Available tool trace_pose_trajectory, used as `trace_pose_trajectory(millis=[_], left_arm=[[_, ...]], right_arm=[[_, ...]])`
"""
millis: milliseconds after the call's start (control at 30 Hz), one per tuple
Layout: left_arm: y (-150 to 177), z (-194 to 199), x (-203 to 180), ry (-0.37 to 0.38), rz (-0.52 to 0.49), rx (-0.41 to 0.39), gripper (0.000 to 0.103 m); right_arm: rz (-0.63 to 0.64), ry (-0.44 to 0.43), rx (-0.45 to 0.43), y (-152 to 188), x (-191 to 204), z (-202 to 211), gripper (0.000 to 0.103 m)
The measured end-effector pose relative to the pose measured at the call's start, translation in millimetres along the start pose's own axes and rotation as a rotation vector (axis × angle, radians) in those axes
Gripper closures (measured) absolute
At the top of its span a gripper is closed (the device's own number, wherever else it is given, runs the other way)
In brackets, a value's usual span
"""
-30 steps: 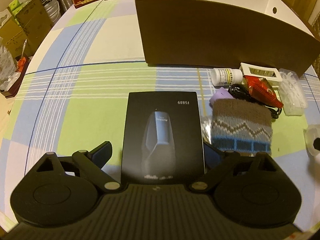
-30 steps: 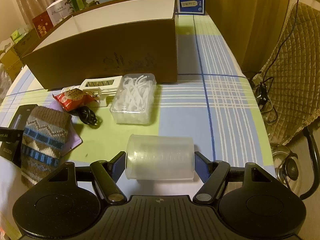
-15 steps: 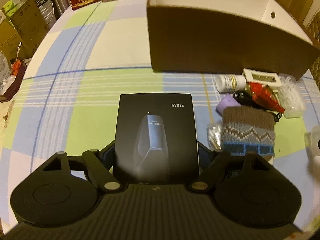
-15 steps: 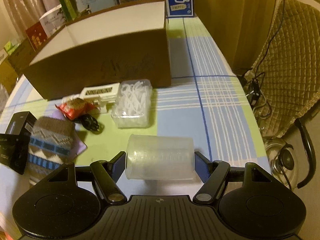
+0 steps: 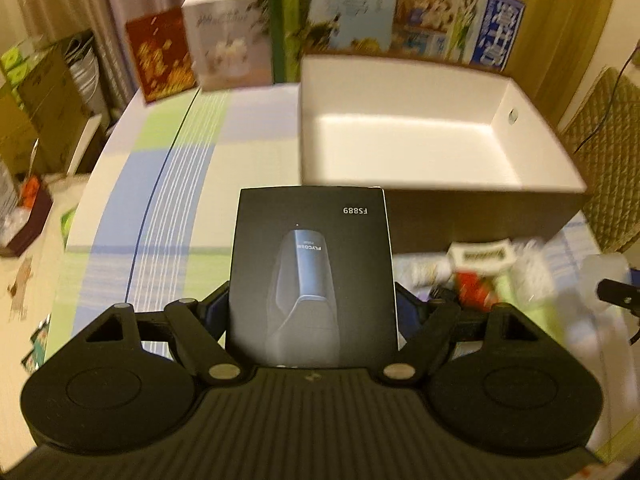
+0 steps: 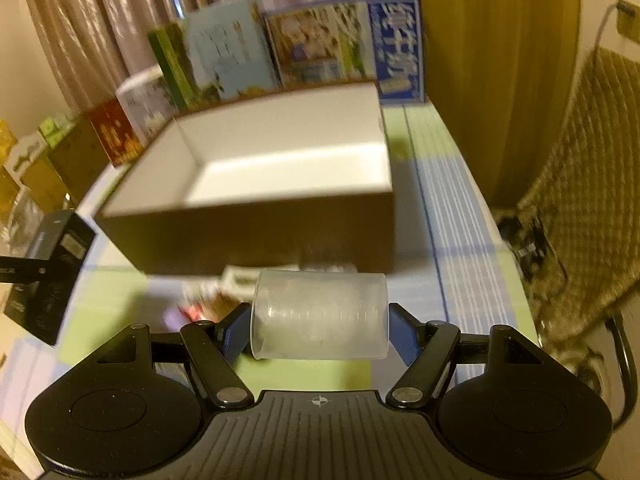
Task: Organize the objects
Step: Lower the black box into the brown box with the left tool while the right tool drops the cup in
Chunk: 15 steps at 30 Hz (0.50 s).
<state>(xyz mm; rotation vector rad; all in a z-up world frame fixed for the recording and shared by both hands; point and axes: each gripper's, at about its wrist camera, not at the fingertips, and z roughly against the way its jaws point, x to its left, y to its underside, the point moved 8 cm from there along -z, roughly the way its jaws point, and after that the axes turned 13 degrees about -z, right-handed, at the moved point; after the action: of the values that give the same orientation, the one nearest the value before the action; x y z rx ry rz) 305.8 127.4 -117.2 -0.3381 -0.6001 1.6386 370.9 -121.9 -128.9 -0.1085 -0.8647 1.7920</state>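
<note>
Left wrist view: the left gripper (image 5: 312, 312) is closed on a black product carton (image 5: 310, 276) printed "FS889", its fingers (image 5: 214, 308) pressing the carton's two long sides; the carton is raised above the checked tablecloth (image 5: 168, 200), and its far edge overlaps the near wall of the open storage box (image 5: 472, 216). That storage box, brown outside and white inside, stands on the tablecloth with nothing visible on its floor. Below the near wall of the storage box, toward the right of this view, lies a blurred cluster of small items (image 5: 476, 268), among them something white and something red; they cannot be identified further. Upright printed packages (image 5: 228, 40) stand in a row behind the storage box, against the curtain. Right wrist view: the right gripper (image 6: 320, 330) is closed on a translucent plastic cup (image 6: 320, 314), gripped end to end so that the cup lies sideways between the blue finger pads (image 6: 402, 336). The cup is held off the tablecloth (image 6: 452, 208), in front of the near wall of the storage box (image 6: 256, 236) and not over its opening. In this view the black carton (image 6: 52, 272) appears to the left of the storage box, with part of the left gripper on it. A quilted chair cover (image 6: 588, 184) is seen to the right of the storage box, beyond the table edge.
</note>
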Motion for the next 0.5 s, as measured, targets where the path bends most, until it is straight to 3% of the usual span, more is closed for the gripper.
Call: trace_pose_trajectory(millis=[233,500], left_arm=[[-72.9,-9.1,-18.5,0.058,-0.015,-0.08,0.027],[-139.7,-51.3,-39.4,0.111,0.003,-0.076,0.027]], right_arm=[[0.022,-0.071,-0.066,-53.7,34.9,-18.6,0.034],[0.044,-0.074,-0.063,-92.6,52.5,-67.3,0.034]])
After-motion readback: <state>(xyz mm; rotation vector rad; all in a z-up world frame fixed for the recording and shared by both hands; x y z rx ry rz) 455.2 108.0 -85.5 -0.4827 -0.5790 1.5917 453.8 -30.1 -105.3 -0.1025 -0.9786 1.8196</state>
